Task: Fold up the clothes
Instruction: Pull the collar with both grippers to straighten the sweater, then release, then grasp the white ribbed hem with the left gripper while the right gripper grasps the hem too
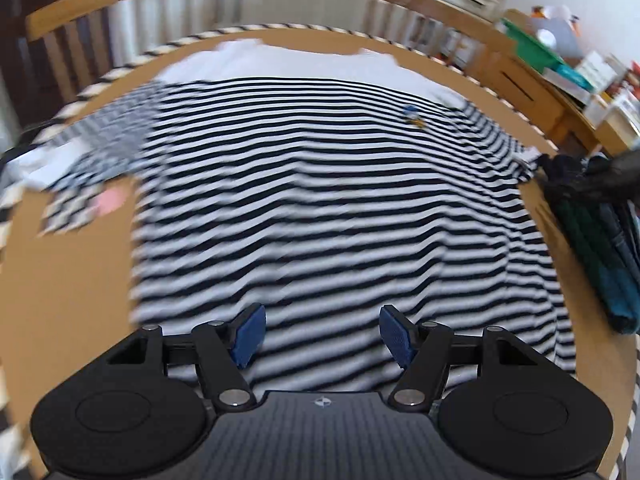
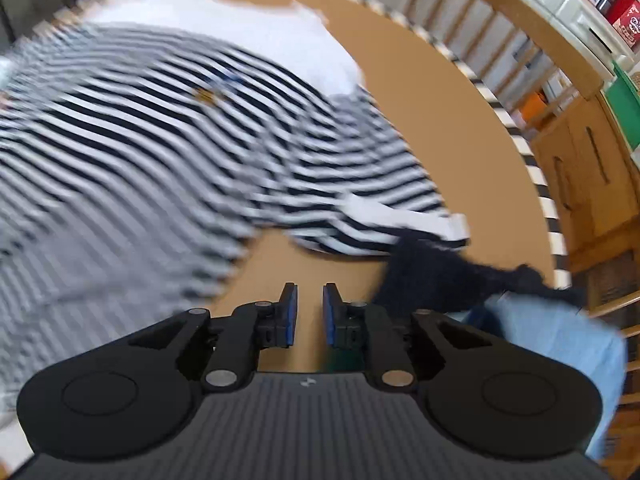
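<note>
Honestly, both the left gripper [image 1: 322, 336] and right gripper [image 2: 310, 316] hang released, so the spread black-and-white striped cotton shirt [image 1: 312, 184] could bunch if grabbed off-centre.

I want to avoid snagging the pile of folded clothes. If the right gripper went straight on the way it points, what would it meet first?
Probably bare table first, then the striped shirt's sleeve beyond. The right gripper is open and empty; the dark garment lies just right of that line. Blur makes depth uncertain.

Striped shirt [image 1: 304, 184] lying spread flat, filling frame centre, sleeve [image 2: 360, 200] trailing right; folded stack [image 1: 592, 248] sitting at right edge.
</note>
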Demonstrator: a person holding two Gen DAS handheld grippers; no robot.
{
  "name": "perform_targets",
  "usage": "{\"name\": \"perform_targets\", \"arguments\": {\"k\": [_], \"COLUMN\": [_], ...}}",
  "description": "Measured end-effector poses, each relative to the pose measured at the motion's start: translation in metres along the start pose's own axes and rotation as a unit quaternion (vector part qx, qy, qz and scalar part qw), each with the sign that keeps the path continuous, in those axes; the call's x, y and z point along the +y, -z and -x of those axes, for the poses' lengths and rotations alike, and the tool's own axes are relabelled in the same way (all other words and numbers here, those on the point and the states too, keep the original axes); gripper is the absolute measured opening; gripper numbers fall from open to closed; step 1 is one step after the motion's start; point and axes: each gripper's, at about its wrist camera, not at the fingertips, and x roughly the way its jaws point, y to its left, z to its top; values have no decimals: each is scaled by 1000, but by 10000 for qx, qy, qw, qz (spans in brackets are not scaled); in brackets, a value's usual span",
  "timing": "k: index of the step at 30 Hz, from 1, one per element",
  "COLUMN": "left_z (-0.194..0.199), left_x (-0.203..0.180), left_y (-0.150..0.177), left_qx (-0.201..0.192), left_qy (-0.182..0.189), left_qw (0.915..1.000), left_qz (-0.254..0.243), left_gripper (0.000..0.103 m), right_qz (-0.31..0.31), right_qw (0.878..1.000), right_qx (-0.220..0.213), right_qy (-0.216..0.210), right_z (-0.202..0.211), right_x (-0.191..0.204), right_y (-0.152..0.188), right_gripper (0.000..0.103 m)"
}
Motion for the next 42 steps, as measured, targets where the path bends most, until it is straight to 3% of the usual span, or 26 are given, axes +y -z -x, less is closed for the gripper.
{"name": "perform_targets", "arguments": {"k": [3,8,15,17,21,23,25,27,29,30,31,37,42], "left_z": [26,59,99,103,106,102,99,99,98,97,96,116,125], "left_x": [16,21,19,20,31,37,42,40,35,33,34,49,56], "left_y": [21,54,105,118,132,136,141,145,146,146,146,142,144], "left_qx": [-60,-20,-141,-106,-75,-50,14,-122,-149,-150,-103,-112,127], "left_qy": [-173,-412,-725,-744,-534,-409,-292,-288,-353,-397,-368,-510,-424], "left_qw": [9993,9972,9933,9937,9939,9930,9922,9946,9970,9976,9978,9954,9922], "left_qz": [332,618,892,835,961,1104,1214,985,676,538,539,802,1161], "left_gripper": [66,66,68,68,68,67,63,59,33,14,7,6,6], "right_qz": [-305,-811,-1421,-1418,-2001,-2013,-2025,-2036,-2048,-2053,-2059,-1819,-1708], "right_qw": [9981,9868,9774,9804,9697,9710,9722,9732,9741,9745,9749,9818,9834], "right_qx": [-27,-69,-66,-77,122,94,67,39,12,-2,-15,-201,32], "right_qy": [-529,-1402,-1565,-1363,-1399,-1288,-1178,-1067,-956,-900,-845,-512,-618], "right_z": [20,52,73,75,74,75,77,78,80,80,81,117,125], "right_x": [26,69,103,111,118,123,129,134,140,143,145,129,111], "right_y": [36,95,147,155,171,173,174,176,178,179,180,185,195], "right_gripper": [27,27,32,33,34,34,34,31,7,7,6,5,5]}}
